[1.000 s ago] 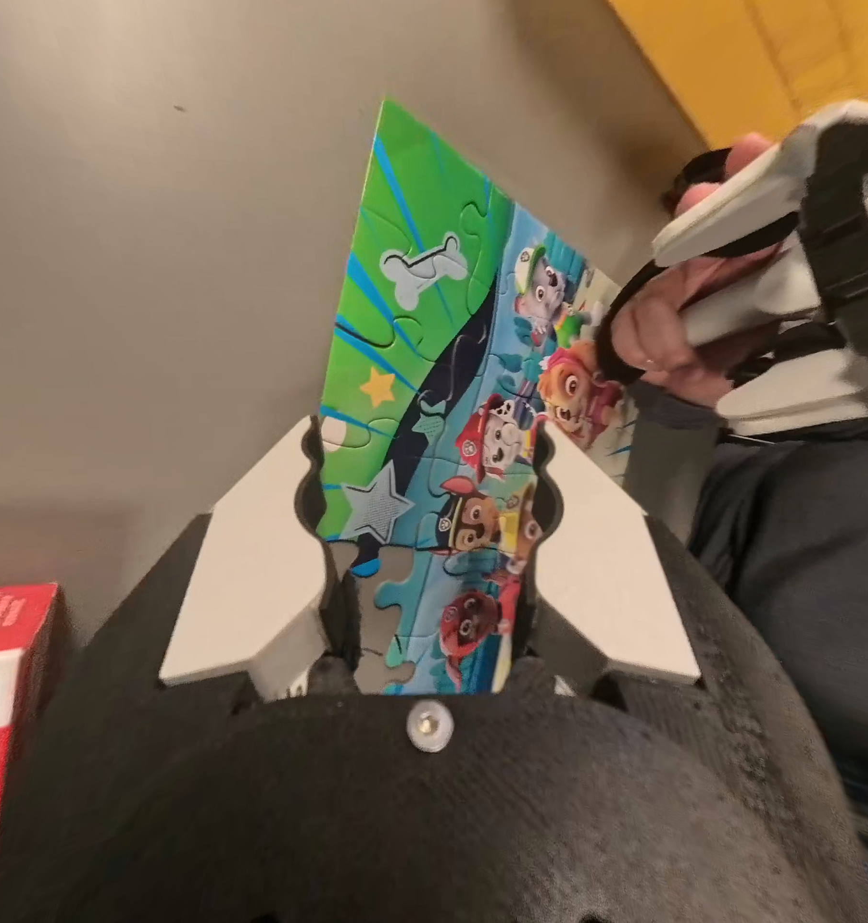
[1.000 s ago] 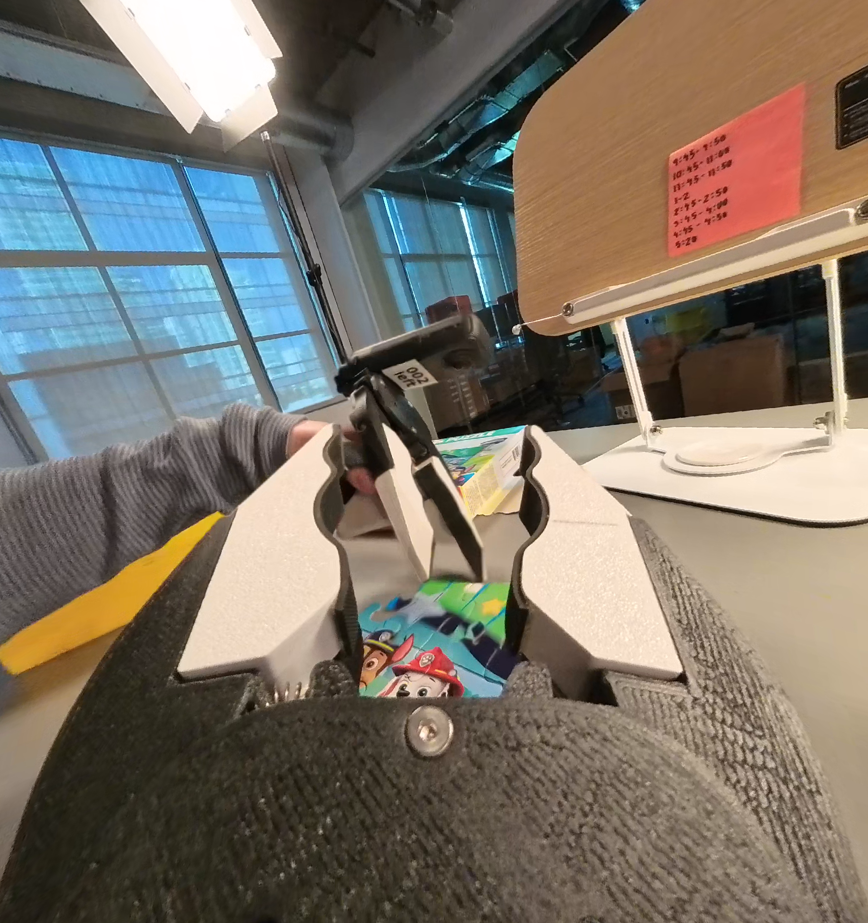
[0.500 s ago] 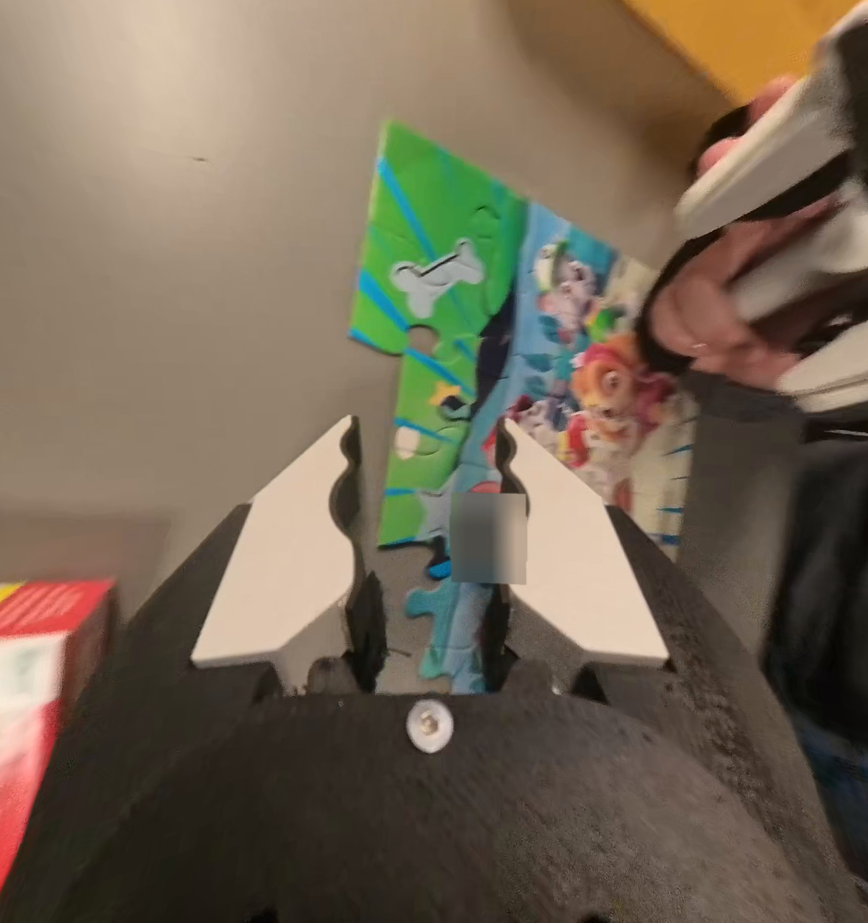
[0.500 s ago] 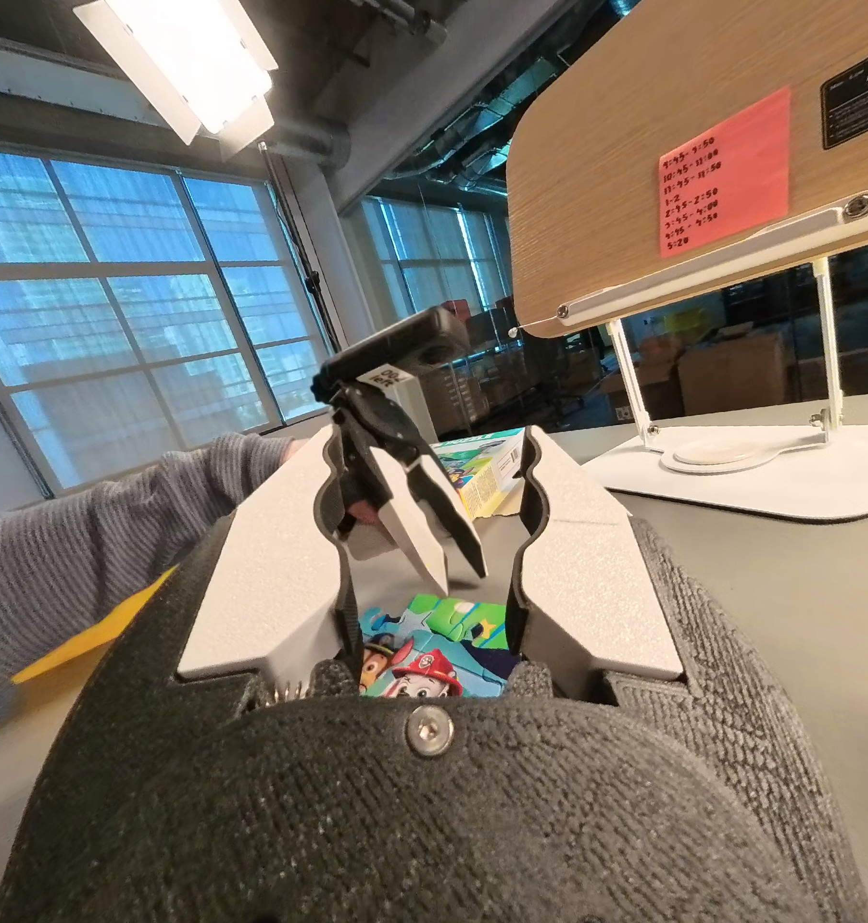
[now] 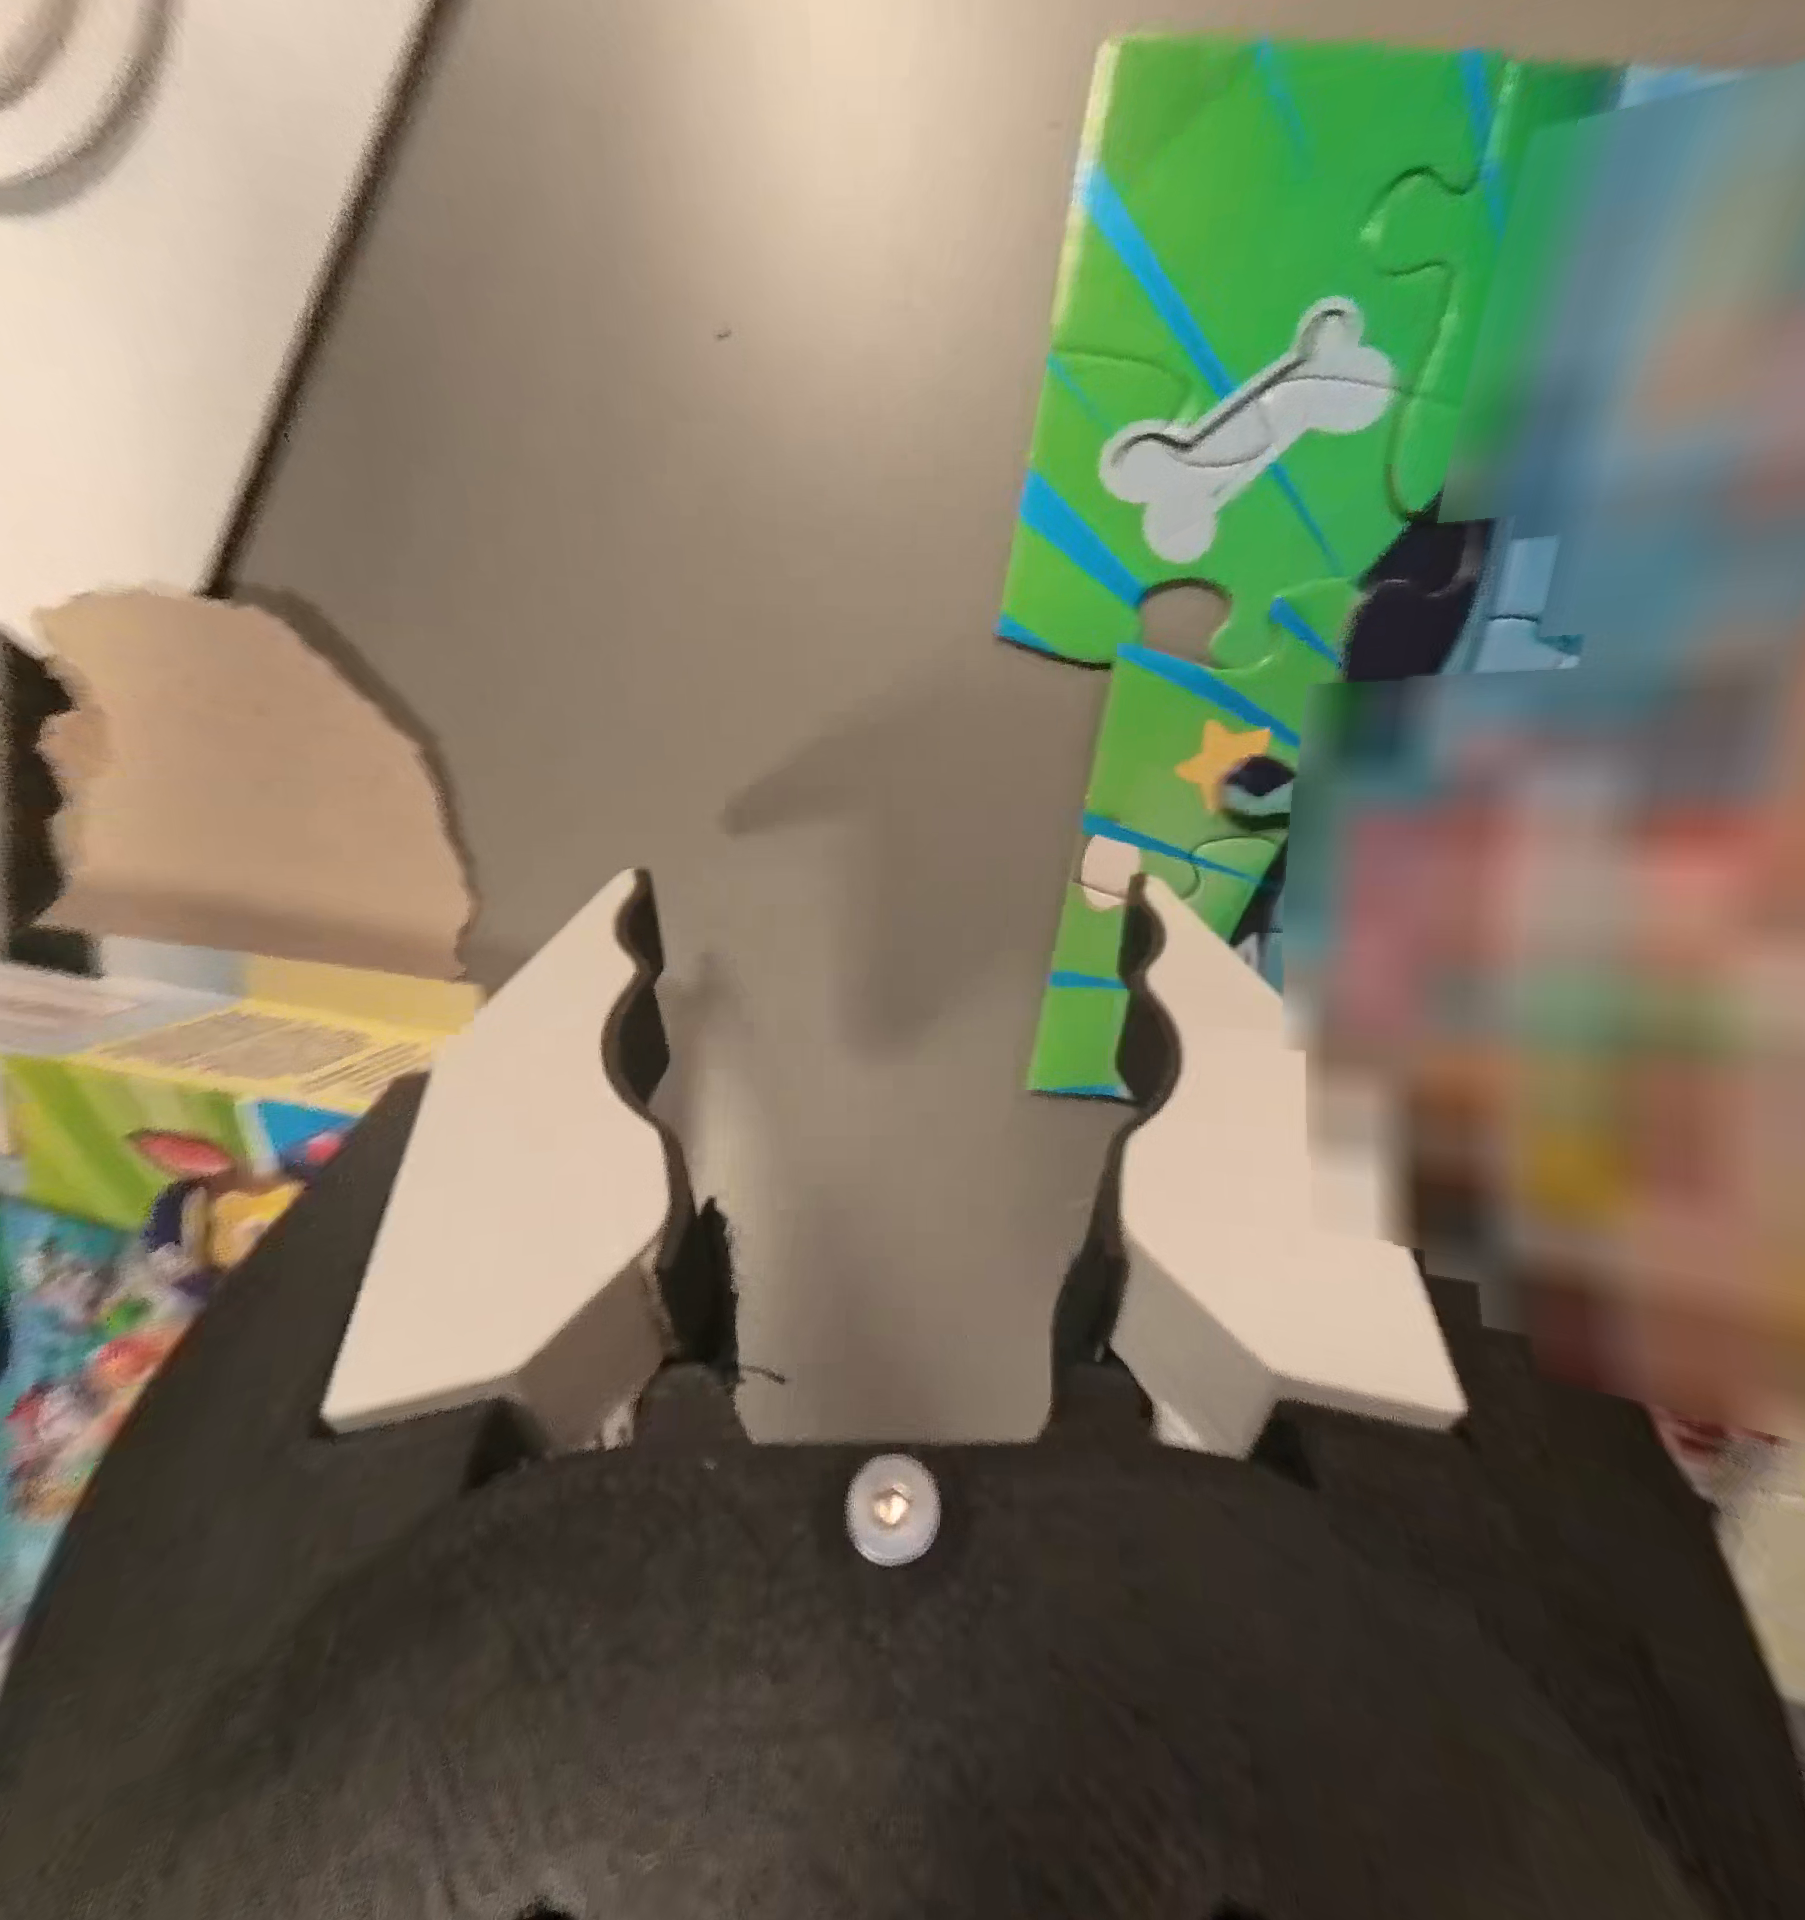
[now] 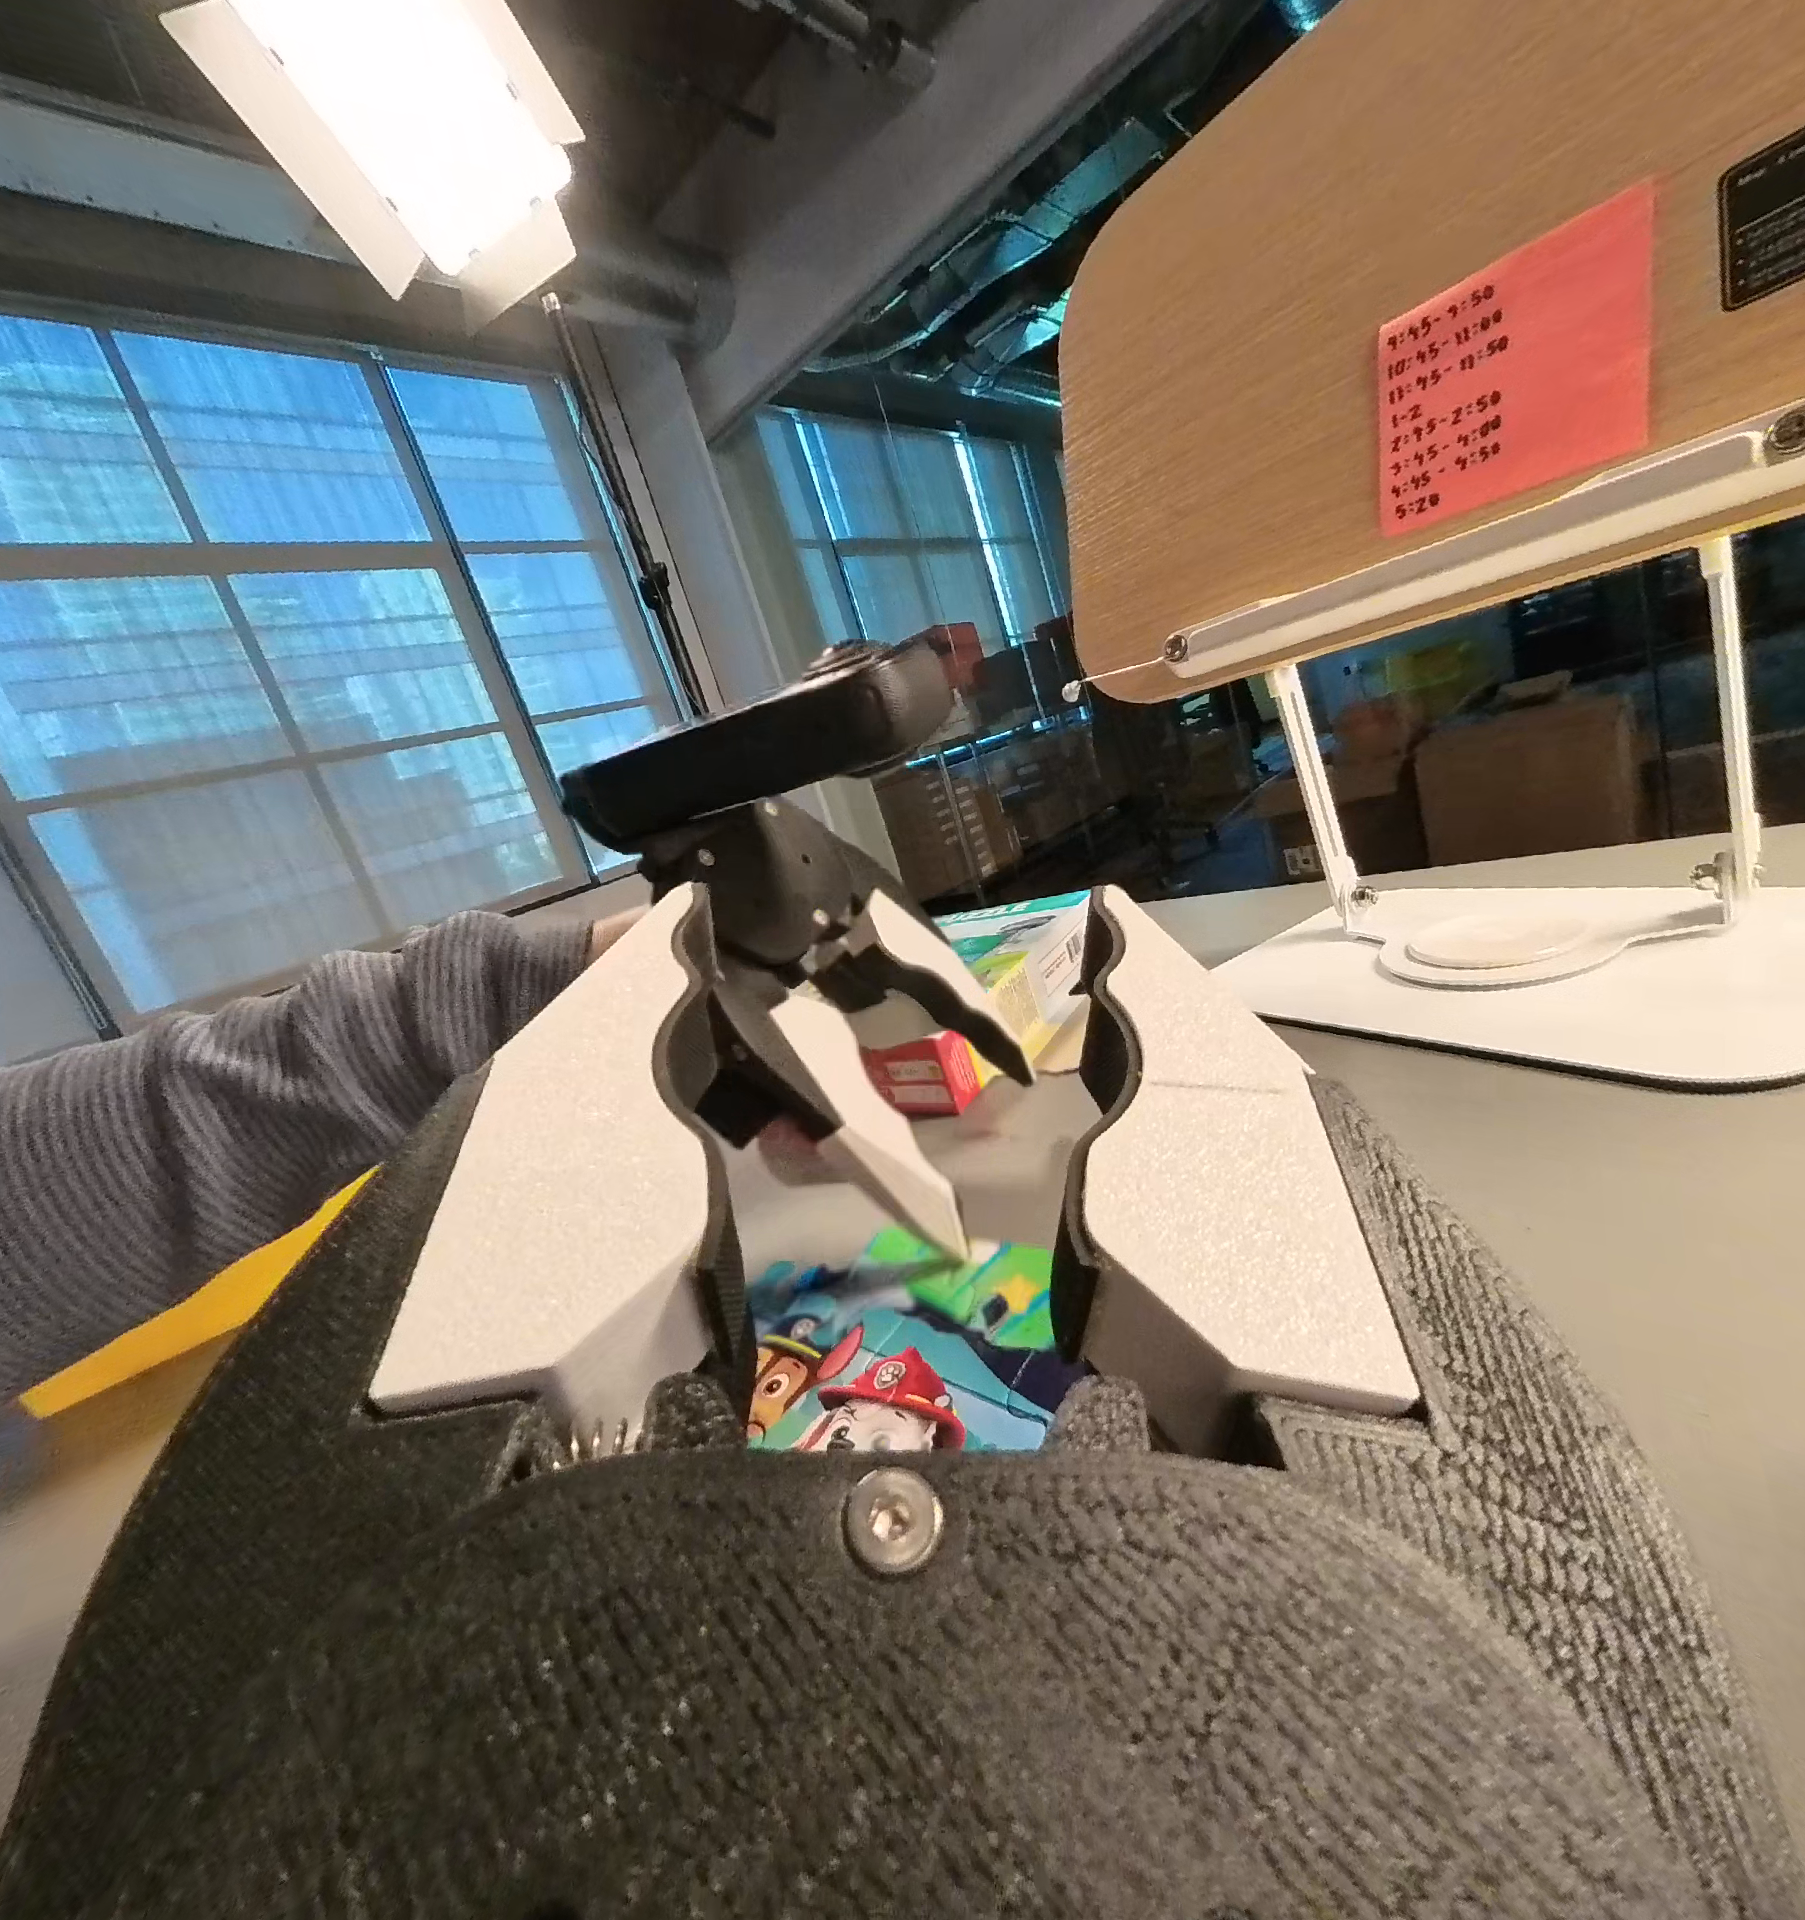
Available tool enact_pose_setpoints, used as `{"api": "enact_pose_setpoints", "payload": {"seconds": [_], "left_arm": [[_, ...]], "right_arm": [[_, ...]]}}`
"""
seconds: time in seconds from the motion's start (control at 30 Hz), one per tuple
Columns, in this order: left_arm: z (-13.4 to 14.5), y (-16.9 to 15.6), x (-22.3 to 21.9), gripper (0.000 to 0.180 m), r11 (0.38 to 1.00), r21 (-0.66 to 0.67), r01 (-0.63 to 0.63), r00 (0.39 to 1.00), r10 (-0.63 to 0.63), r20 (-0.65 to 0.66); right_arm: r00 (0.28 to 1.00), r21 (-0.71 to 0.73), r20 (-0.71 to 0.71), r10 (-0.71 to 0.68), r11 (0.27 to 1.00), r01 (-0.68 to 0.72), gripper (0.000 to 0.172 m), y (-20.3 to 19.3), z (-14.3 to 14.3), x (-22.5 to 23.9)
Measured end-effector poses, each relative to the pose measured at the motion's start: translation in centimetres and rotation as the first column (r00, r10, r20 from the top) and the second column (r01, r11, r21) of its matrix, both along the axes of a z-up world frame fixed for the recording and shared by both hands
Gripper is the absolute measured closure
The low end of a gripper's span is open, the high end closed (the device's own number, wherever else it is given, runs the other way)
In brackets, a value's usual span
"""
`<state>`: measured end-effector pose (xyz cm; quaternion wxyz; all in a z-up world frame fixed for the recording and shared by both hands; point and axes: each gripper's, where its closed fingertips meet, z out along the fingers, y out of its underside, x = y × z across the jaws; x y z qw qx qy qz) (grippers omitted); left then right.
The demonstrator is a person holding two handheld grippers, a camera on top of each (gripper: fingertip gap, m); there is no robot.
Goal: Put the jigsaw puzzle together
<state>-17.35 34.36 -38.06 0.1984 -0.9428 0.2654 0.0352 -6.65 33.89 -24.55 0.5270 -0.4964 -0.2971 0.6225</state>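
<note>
- Left claw (image 5: pixel 893 894) is standing spread wide, nothing between its pads, only bare grey counter (image 5: pixel 773 468) showing in the gap.
- Its right fingertip (image 5: pixel 1152 914) is overlapping the left edge of the jigsaw puzzle (image 5: pixel 1220 343); contact or clearance can't be told from the left wrist view.
- Puzzle is lying flat on the counter, partly assembled: green section with a grey bone shape and a yellow star, one edge piece missing at an open notch.
- The rest of the puzzle to the right is sitting under a blurred patch.
- Left of that claw: a torn brown cardboard flap (image 5: pixel 243 769) rising from an open puzzle box (image 5: pixel 150 1143) with cartoon print.
- Right claw (image 6: pixel 893 935) is also standing spread, pads pressing on nothing; the puzzle (image 6: pixel 877 1351) is lying on the counter under and between its fingers.
- In the right wrist view the left claw (image 6: pixel 981 1153) is hovering open just ahead, one white fingertip (image 6: pixel 929 1205) pointing down at the puzzle's green part.
- A grey ribbed sleeve (image 6: pixel 202 1122) is leading to it from the left.
- Behind: a small red box (image 6: pixel 924 1070) and the puzzle box (image 6: pixel 1023 956) on the counter.
- Far right: white stand base (image 6: pixel 1500 997) carrying a tilted wood board (image 6: pixel 1293 312) with a pink sticky note (image 6: pixel 1511 364).
</note>
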Motion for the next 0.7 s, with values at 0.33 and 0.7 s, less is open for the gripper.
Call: {"api": "enact_pose_setpoints", "payload": {"seconds": [0.33, 0.7], "left_arm": [[0.1, -0.2, 0.0, 0.108, 0.999, 0.018, -0.046, 0.997, 0.045, 0.068], [-0.9, -1.4, 2.1, 0.096, 0.977, -0.203, -0.065, 0.992, 0.085, 0.092]], "right_arm": [[1.0, 0.0, -0.006, -0.001, 1.0, 0.001, 0.102, 0.0, 0.1, 0.1], [1.0, -0.006, -0.012, 0.002, 1.0, -0.002, 0.102, 0.0, 0.2, 0.1]]}}
